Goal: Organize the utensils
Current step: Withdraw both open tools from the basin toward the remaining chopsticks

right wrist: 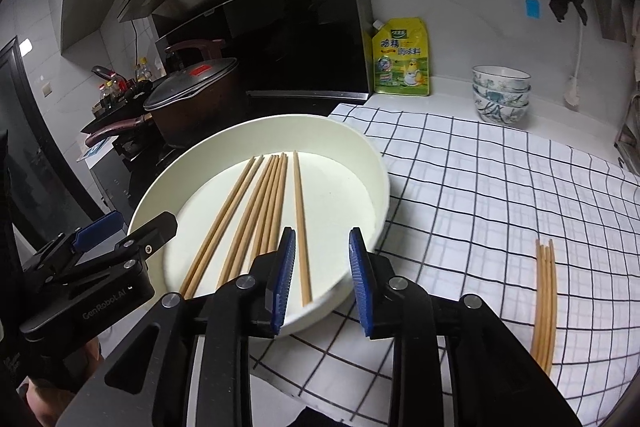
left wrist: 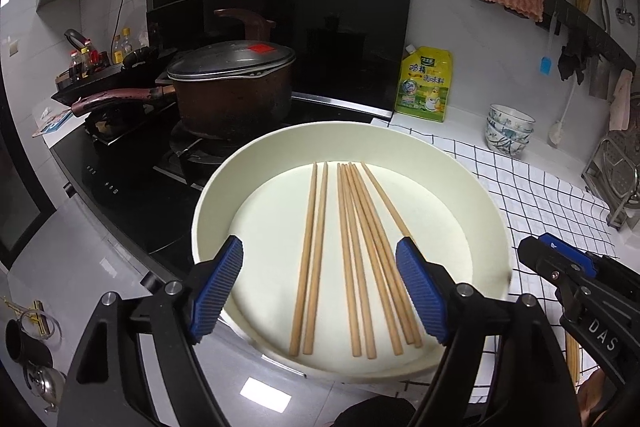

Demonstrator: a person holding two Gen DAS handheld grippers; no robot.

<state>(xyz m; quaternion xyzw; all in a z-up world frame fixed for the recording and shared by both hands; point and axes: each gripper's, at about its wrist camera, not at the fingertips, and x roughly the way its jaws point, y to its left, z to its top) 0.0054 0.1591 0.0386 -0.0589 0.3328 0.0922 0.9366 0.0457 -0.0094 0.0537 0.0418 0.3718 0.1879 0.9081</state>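
A wide white basin (left wrist: 212,203) (right wrist: 380,183) sits half on the hob and half on a checked cloth. Several wooden chopsticks (left wrist: 360,251) (right wrist: 256,215) lie side by side on its bottom. My left gripper (left wrist: 320,291) hangs over the near rim, open wide, with nothing pressed between its blue pads; it shows from the side in the right wrist view (right wrist: 120,239). My right gripper (right wrist: 322,281) stands open just above the basin's near right edge. One chopstick (right wrist: 302,227) lies loose below the gap. A second small bundle of chopsticks (right wrist: 544,299) rests on the cloth to the right.
A lidded brown pot (left wrist: 232,87) and a pan stand on the black hob behind the basin. A yellow pouch (left wrist: 426,85) and stacked bowls (left wrist: 510,133) sit by the wall. The checked cloth (right wrist: 480,187) covers the counter; a wall rail (left wrist: 560,7) holds utensils.
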